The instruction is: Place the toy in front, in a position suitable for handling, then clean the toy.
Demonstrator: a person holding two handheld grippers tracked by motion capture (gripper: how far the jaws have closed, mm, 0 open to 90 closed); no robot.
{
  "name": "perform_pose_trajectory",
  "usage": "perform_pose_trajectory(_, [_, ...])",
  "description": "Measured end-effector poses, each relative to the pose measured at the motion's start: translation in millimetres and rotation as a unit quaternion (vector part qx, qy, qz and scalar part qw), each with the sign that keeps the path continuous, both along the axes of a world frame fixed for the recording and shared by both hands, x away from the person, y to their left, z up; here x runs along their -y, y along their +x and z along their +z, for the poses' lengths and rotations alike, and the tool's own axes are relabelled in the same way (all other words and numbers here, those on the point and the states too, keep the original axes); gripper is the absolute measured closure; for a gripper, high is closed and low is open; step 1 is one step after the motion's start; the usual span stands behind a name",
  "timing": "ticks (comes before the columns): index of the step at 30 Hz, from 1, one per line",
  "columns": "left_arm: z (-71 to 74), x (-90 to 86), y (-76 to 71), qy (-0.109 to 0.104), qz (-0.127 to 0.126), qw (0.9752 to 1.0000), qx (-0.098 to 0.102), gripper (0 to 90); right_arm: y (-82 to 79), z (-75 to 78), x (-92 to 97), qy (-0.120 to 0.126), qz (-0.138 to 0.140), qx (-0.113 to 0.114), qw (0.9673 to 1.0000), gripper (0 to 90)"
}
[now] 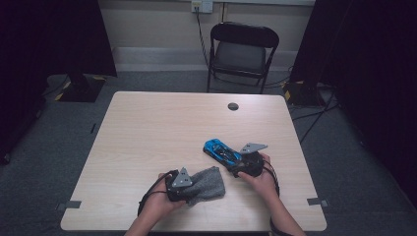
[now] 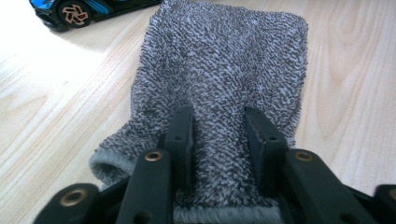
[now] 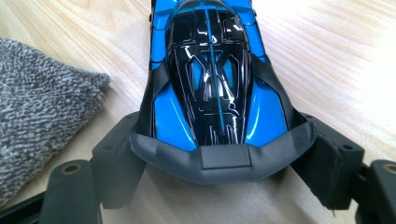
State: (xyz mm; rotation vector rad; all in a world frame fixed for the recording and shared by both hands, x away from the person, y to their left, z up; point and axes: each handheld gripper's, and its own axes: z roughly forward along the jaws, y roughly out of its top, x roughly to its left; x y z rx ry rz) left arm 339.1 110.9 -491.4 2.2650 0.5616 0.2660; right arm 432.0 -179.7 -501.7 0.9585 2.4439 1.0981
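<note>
The blue toy car sits on the tabletop right of centre, its rear end clamped between the jaws of the right hand-held gripper, probably to steady it for wiping. Just beside it to the left lies the grey knitted cloth, one edge pinched by the left hand-held gripper, likely ready to lift.

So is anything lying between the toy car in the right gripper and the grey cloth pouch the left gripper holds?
Nothing visible does. The right gripper clamps the blue toy car by one end, the left gripper pinches the grey cloth pouch, and bare table separates the car and the pouch.
</note>
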Motion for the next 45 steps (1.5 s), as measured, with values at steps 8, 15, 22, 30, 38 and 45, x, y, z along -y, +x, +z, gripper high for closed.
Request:
perform_pose_trajectory(8, [0.8,1.2,-1.2,-0.004,0.020,0.9998,-0.006,73.2,0.4,0.0,-0.1,0.000,0.000,0.000,1.0000,23.5])
perform_pose_trajectory(15, [3.6,-2.9,1.7,-0.023,0.031,0.9986,-0.035,75.4,0.6,-0.1,-0.1,0.000,-0.001,0.000,1.0000,23.6])
perform_pose_trajectory(22, [12.3,-9.4,4.7,-0.038,0.044,0.9971,-0.049,75.5,0.9,0.0,-0.1,0.000,0.000,0.001,1.0000,23.6])
perform_pose_trajectory(30, [32.9,-23.2,20.4,-0.066,0.077,0.9942,-0.037,75.7,1.5,-0.1,-0.1,0.000,0.002,0.001,1.0000,23.6])
perform_pose_trajectory(38, [42.4,-23.7,29.7,-0.084,0.086,0.9921,-0.034,75.7,1.5,0.0,0.0,0.000,0.003,0.000,1.0000,23.5])
perform_pose_trajectory(45, [51.4,-23.6,37.4,-0.085,0.097,0.9914,-0.024,75.6,1.5,0.0,-0.1,0.000,0.003,0.000,1.0000,23.6])
